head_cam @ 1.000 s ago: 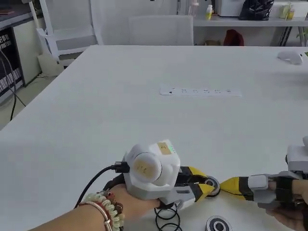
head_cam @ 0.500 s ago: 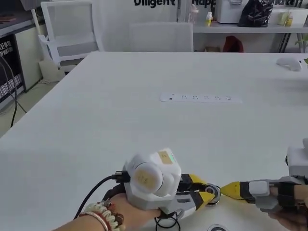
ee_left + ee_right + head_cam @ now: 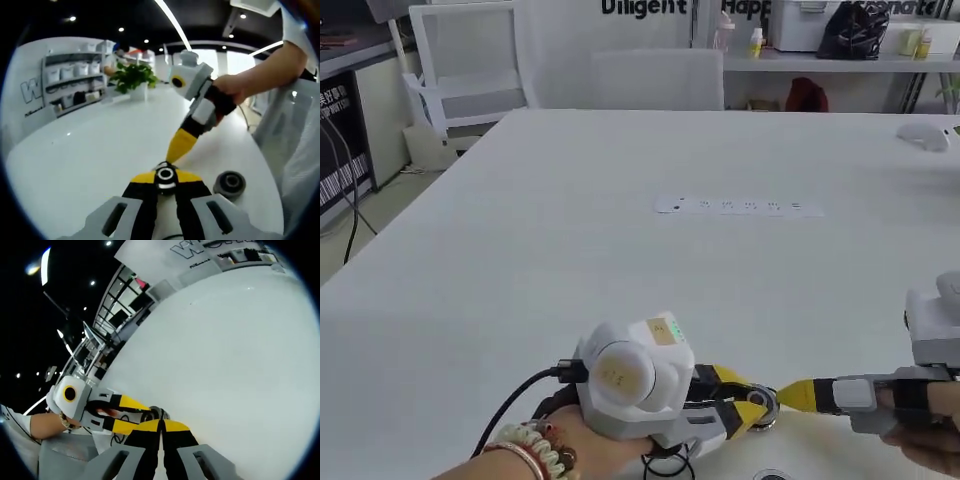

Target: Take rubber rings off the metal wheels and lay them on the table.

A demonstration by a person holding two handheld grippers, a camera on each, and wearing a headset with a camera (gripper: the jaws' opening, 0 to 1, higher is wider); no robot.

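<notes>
My left gripper (image 3: 750, 406) sits at the table's near edge, shut on a small metal wheel (image 3: 165, 176) clamped between its yellow jaws. The right gripper (image 3: 786, 397) comes in from the right with its jaws together, tips touching the wheel's rim (image 3: 156, 413). I cannot tell whether a ring is pinched between them. A second wheel (image 3: 229, 183), with a black rubber ring around it, lies on the table beside the left gripper. Loose black rubber rings (image 3: 666, 463) lie by the left hand.
A white power strip (image 3: 738, 206) lies mid-table, and a small white object (image 3: 923, 133) rests at the far right. A white chair (image 3: 655, 78) stands behind the white table (image 3: 570, 230). A potted plant (image 3: 131, 78) stands off to the side.
The head camera has tilted up a little, so everything sits lower in the picture. Both grippers stay together at the wheel with no clear move.
</notes>
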